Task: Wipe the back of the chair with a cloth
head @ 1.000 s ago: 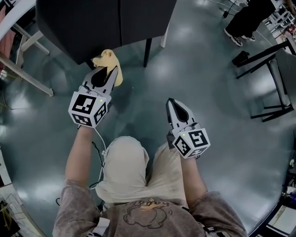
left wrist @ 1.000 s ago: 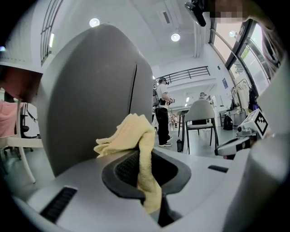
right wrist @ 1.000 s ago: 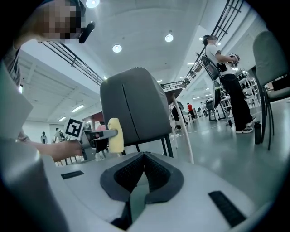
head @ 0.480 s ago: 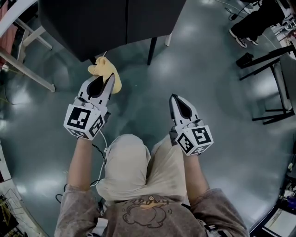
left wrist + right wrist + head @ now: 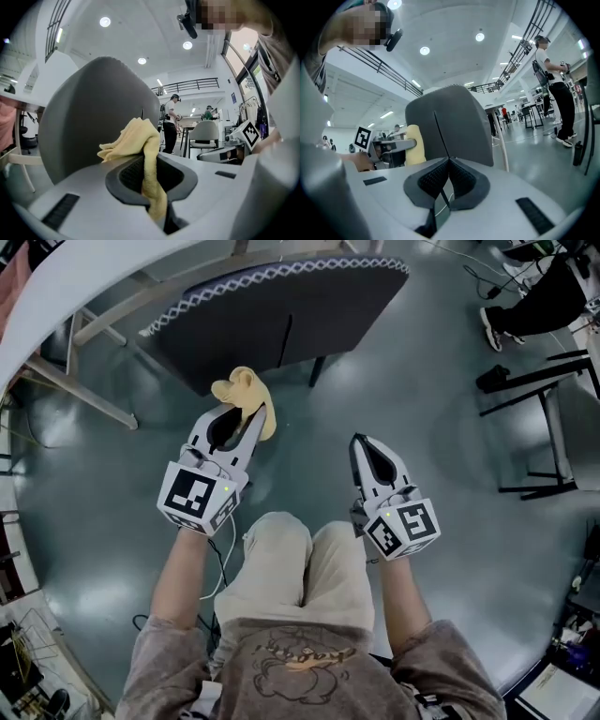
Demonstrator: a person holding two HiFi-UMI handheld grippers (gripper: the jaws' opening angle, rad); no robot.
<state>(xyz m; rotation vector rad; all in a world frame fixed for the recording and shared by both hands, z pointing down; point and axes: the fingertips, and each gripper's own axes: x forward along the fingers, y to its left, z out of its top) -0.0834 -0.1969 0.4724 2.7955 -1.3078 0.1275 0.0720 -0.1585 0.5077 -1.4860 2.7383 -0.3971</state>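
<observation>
Left gripper point(image 5: 247, 416) pinches the yellow cloth point(image 5: 242, 390) near the chair back point(image 5: 281, 324); rubbing could drag it free. Right gripper point(image 5: 365, 442) is clenched, empty.

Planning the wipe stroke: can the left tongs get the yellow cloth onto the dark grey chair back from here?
Probably yes. The left tongs are shut on the crumpled yellow cloth, the dark grey padded chair back stands just ahead, and nothing lies between them.

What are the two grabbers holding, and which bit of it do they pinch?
The left gripper pinches the yellow cloth by one end; the rest bunches beyond its tips. The right gripper is shut, holding nothing.
</observation>
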